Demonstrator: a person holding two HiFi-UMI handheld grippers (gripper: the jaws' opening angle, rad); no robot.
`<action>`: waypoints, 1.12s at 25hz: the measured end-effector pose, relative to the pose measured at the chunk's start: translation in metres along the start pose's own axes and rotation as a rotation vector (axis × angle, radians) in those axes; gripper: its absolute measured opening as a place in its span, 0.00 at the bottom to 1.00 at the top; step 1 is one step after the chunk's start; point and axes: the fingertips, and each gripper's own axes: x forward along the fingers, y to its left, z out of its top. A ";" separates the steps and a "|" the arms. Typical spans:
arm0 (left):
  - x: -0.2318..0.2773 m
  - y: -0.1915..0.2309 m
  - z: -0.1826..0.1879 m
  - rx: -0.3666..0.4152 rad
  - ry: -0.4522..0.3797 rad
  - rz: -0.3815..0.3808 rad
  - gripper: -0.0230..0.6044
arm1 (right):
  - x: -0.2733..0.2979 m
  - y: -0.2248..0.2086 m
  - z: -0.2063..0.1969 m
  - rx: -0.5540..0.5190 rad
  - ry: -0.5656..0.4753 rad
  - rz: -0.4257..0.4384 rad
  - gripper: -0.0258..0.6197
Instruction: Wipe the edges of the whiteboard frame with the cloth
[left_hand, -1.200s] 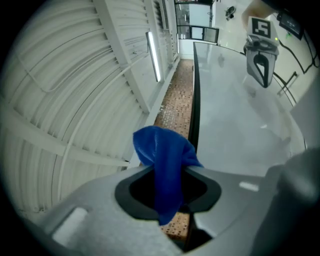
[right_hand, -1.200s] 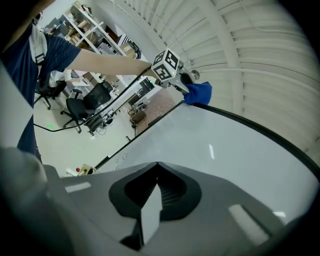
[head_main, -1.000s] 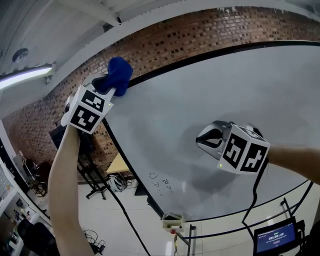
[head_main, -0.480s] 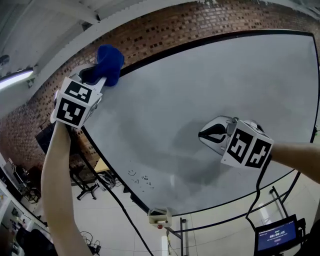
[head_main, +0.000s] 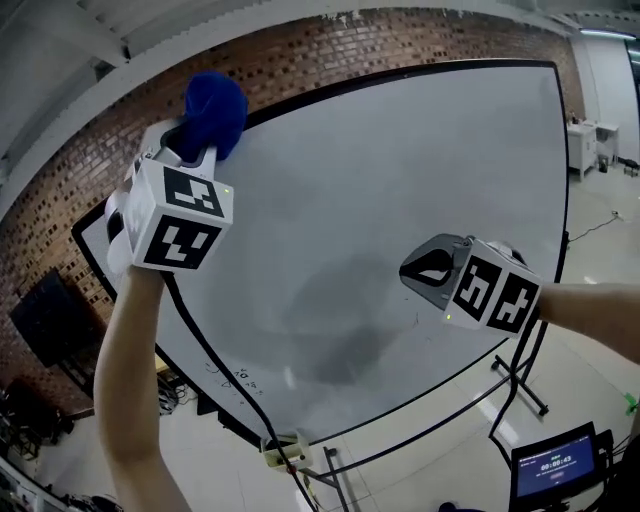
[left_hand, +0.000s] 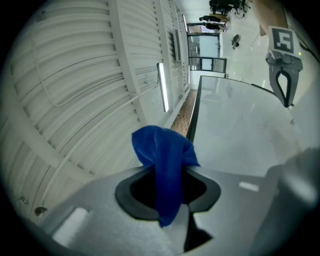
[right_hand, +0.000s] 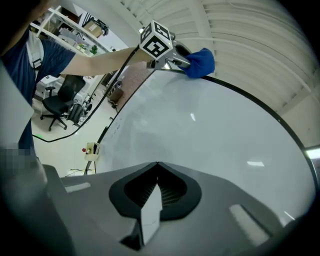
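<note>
Left gripper (head_main: 190, 150) clamped on bunched blue fabric cloth (head_main: 214, 104), at top edge of black-framed whiteboard (head_main: 400, 75), near its left corner. My right gripper (head_main: 418, 272): jaws together, nothing held.

Landmark: large white whiteboard with thin black frame (head_main: 400, 180).
- Behind the board: red brick wall (head_main: 300, 55).
- Under the board's right side: black tubular stand (head_main: 520, 372).
- At the board's top edge, toward its left corner: blue crumpled cloth (head_main: 214, 108), held in the left gripper (head_main: 197, 148) just below it.
- In front of the board's middle right: right gripper (head_main: 408, 272).
- At the board's lower left corner: small beige box with red button (head_main: 283, 452).
- Below the board's lower right corner: small dark monitor screen (head_main: 555, 468).
</note>
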 end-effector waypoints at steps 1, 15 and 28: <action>0.003 -0.005 0.008 -0.008 -0.010 0.006 0.20 | -0.003 -0.003 -0.008 0.012 0.016 -0.015 0.05; -0.043 -0.126 0.157 -0.423 -0.494 -0.254 0.20 | -0.168 -0.031 -0.127 0.383 0.110 -0.306 0.05; -0.198 -0.442 0.359 -0.891 -0.503 -0.733 0.20 | -0.448 0.032 -0.362 0.799 0.098 -0.561 0.05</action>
